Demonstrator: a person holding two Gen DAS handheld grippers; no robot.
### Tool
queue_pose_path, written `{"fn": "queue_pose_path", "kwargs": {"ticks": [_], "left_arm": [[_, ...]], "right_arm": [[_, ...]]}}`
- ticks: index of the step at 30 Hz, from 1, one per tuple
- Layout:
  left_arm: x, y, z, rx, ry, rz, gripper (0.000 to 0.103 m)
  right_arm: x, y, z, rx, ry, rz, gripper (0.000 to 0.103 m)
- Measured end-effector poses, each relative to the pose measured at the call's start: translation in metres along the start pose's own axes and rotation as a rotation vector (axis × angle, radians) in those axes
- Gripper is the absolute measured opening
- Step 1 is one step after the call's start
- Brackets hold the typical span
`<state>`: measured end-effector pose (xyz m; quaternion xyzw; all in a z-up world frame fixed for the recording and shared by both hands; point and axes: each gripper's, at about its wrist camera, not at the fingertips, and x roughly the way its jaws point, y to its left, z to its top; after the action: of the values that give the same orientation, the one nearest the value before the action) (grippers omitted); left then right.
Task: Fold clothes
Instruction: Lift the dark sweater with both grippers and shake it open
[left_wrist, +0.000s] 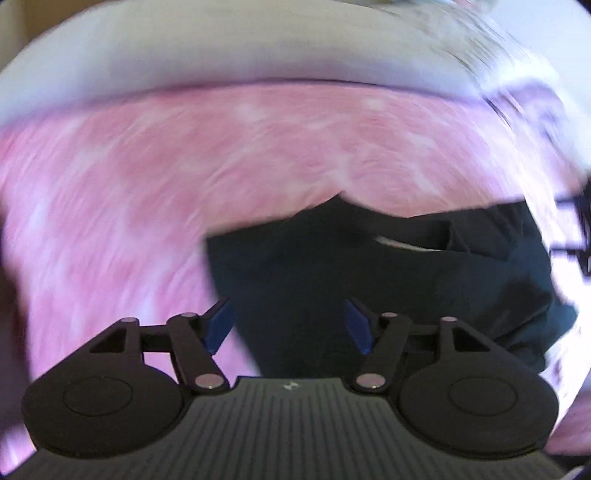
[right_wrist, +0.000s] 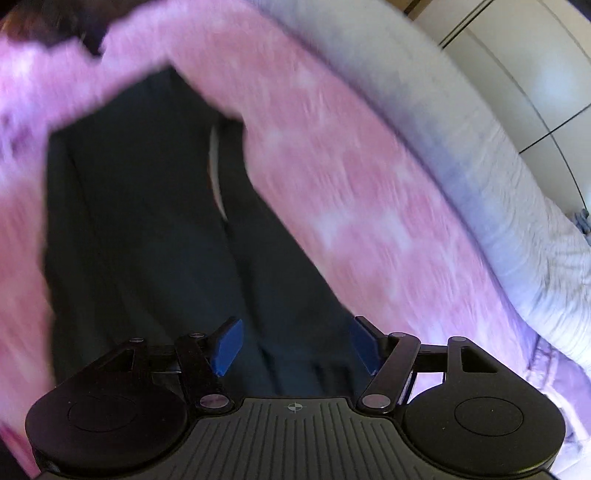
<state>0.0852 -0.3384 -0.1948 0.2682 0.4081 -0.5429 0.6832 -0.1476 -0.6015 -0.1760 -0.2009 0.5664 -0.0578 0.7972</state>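
Observation:
A dark navy garment (left_wrist: 388, 273) lies spread on a pink patterned bedcover (left_wrist: 184, 177); a pale label strip shows near its collar (left_wrist: 402, 243). My left gripper (left_wrist: 288, 321) hovers over the garment's near edge, blue pads apart, nothing pressed between them. In the right wrist view the same garment (right_wrist: 147, 221) runs lengthwise away from me, with a pale strip at a fold (right_wrist: 216, 170). My right gripper (right_wrist: 295, 345) stands open just above the dark cloth, its pads clear of it. Both views are motion-blurred.
The pink bedcover (right_wrist: 369, 177) spreads around the garment on all sides. A grey-white padded edge (left_wrist: 221, 55) borders it at the far side, also seen as a padded edge (right_wrist: 480, 155) at the right. Pale cupboard doors (right_wrist: 517, 74) stand beyond.

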Motion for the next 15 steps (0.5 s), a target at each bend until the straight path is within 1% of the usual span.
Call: {"fn": "queue_pose_path", "kwargs": {"ticks": [2,4,7,9,10,11,12,13,14,15], "left_arm": [[0.029,-0.015,0.022,0.142,-0.007,-0.003,0.065],[0.06,-0.028,0.042,0.266,-0.005,-0.002,0.067],[0.111,-0.033,0.058,0.386,0.037,-0.026,0.069],[0.141,-0.036,0.064,0.452,0.082,-0.046,0.069],[0.154,-0.036,0.066,0.459,0.125,-0.064,0.063],[0.163,-0.035,0.068,0.441,0.177,-0.093,0.033],[0.169,-0.034,0.069,0.424,0.216,-0.116,0.019],[0.166,-0.033,0.071,0.409,0.231,-0.127,0.007],[0.162,-0.032,0.074,0.391,0.239,-0.139,0.005],[0.152,-0.029,0.08,0.366,0.221,-0.154,0.005]], "right_arm": [[0.025,-0.009,-0.013,-0.1,0.026,0.005,0.068],[0.045,-0.012,-0.029,-0.236,0.023,0.011,0.069],[0.073,-0.008,-0.057,-0.456,-0.017,0.023,0.07],[0.093,0.002,-0.078,-0.592,-0.064,0.042,0.07],[0.098,0.003,-0.079,-0.608,-0.086,0.063,0.067],[0.104,0.003,-0.08,-0.617,-0.107,0.088,0.055],[0.106,-0.004,-0.077,-0.551,-0.11,0.158,0.011],[0.1,-0.016,-0.073,-0.457,-0.108,0.206,0.001],[0.091,-0.03,-0.07,-0.359,-0.126,0.208,0.001],[0.08,-0.049,-0.067,-0.235,-0.142,0.224,0.0]]}}
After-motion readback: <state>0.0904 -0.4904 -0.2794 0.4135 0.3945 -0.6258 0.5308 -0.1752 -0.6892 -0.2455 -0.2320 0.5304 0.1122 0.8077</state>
